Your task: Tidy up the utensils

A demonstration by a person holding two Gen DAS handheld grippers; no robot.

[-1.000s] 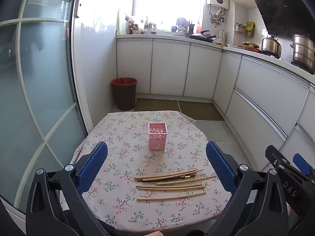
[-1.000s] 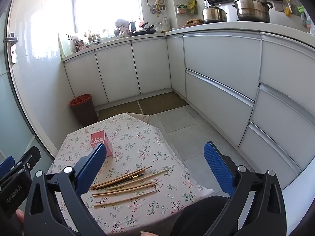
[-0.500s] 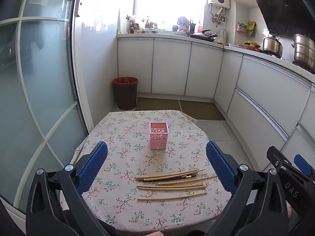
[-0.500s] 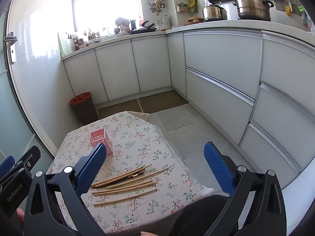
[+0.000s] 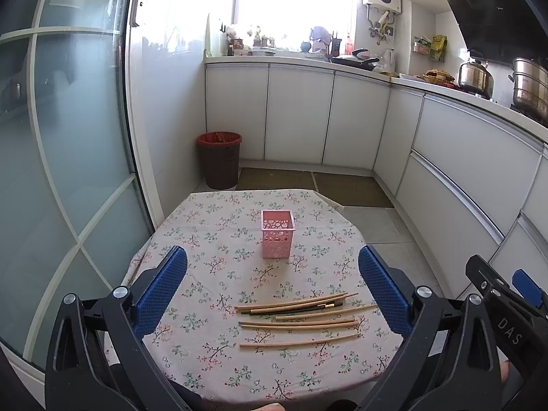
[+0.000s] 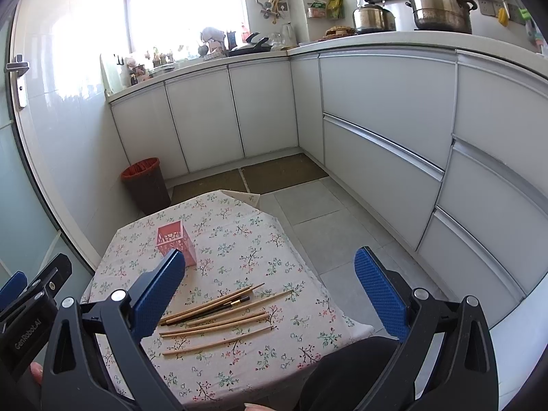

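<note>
Ahead of both grippers, a small table (image 5: 205, 349) in a flowered cloth is carrying the chopsticks (image 5: 301, 315) and a pink perforated holder (image 5: 277, 229). The left gripper (image 5: 273, 286) is hovering with its blue fingers (image 5: 161, 291) spread wide and gripping nothing; the chopsticks are lying loose between the fingertips, and the holder is standing upright beyond them, well apart from the sticks. The right gripper (image 6: 270, 287) is likewise gaping and empty, with the chopsticks (image 6: 215, 315) lying just inside its left finger and the holder (image 6: 174, 243) partly hiding behind that fingertip.

Only the left view is showing the frosted glass door (image 5: 68, 137) beyond its left finger, and the other tool lettered "DAS". Only the right view is showing the long run of drawers (image 6: 411, 157) past its right finger, the stacked steamer pot (image 6: 440, 0), and the lettering "GenRobot.AI" on the neighbouring tool.
</note>
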